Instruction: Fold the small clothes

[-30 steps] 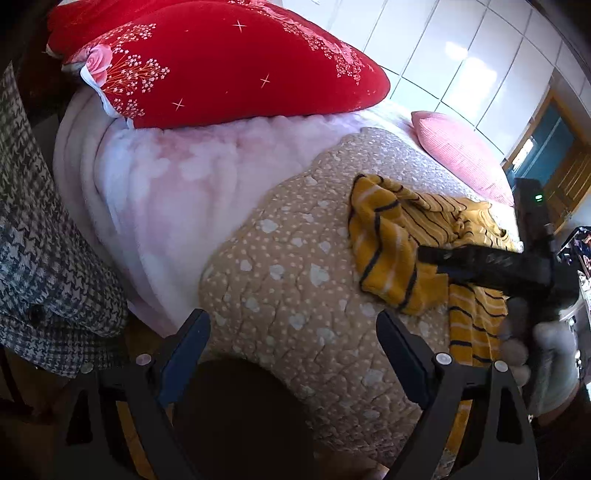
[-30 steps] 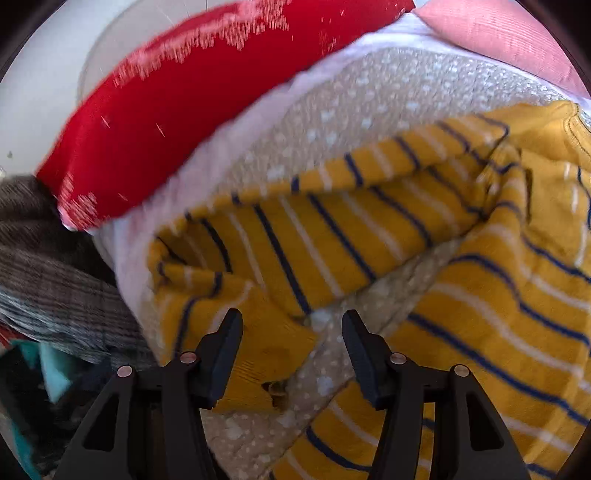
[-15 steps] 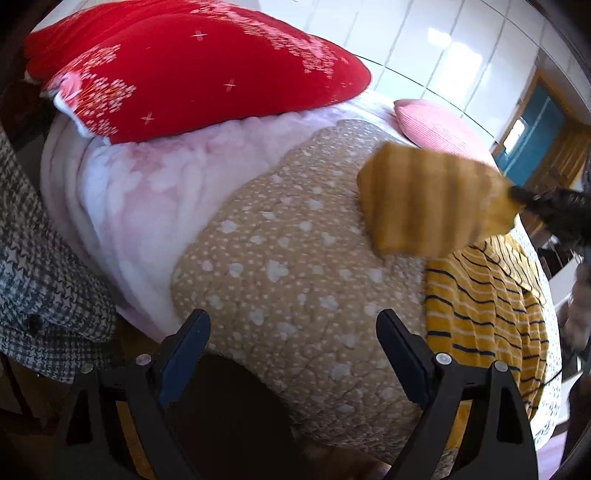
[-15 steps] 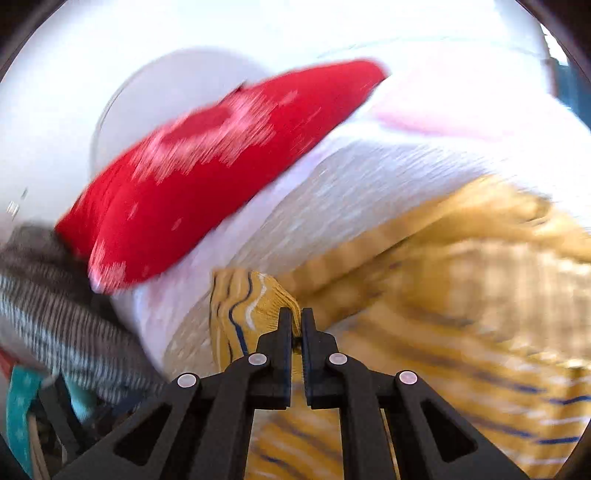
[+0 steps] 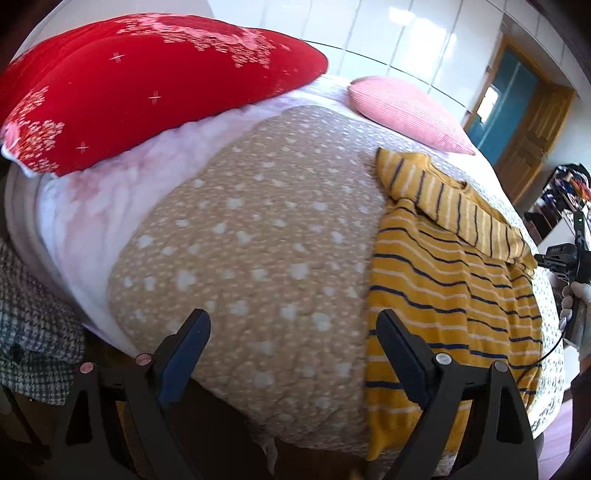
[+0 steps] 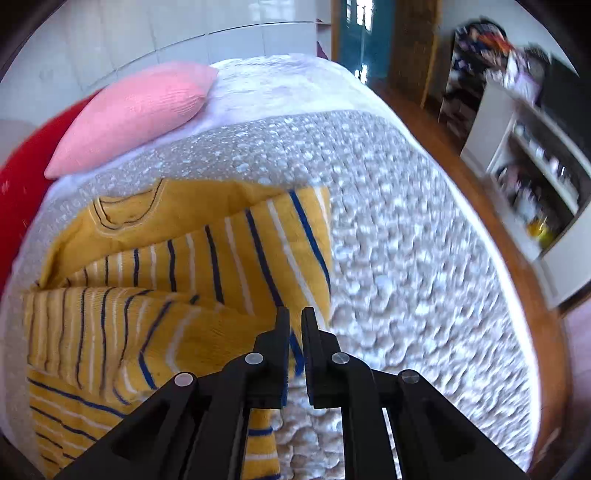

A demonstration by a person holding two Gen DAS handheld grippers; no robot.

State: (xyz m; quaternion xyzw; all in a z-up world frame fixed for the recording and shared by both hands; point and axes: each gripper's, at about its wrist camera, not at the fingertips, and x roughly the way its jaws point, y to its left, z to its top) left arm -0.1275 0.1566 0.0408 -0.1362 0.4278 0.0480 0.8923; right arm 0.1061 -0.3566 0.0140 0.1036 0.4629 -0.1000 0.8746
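A yellow sweater with navy and white stripes [image 5: 454, 280] lies on the beige spotted quilt [image 5: 258, 236]. One sleeve is folded across its chest [image 6: 207, 266]. My left gripper [image 5: 291, 343] is open and empty, low at the bed's near edge, left of the sweater. My right gripper [image 6: 295, 328] has its jaws nearly together with a thin gap at the sweater's right edge; I cannot tell whether cloth is pinched. It also shows in the left wrist view [image 5: 565, 258], past the sweater.
A red pillow [image 5: 140, 85] and a pink pillow [image 5: 406, 110] lie at the head of the bed. A checked cloth [image 5: 33, 325] hangs at left. White shelves [image 6: 532, 177] and a door [image 6: 358, 33] stand beyond the bed.
My right gripper closed on the sleeve, lifted it and carried it across the sweater to the right edge. The sleeve now lies folded over the body. The left gripper stayed open.
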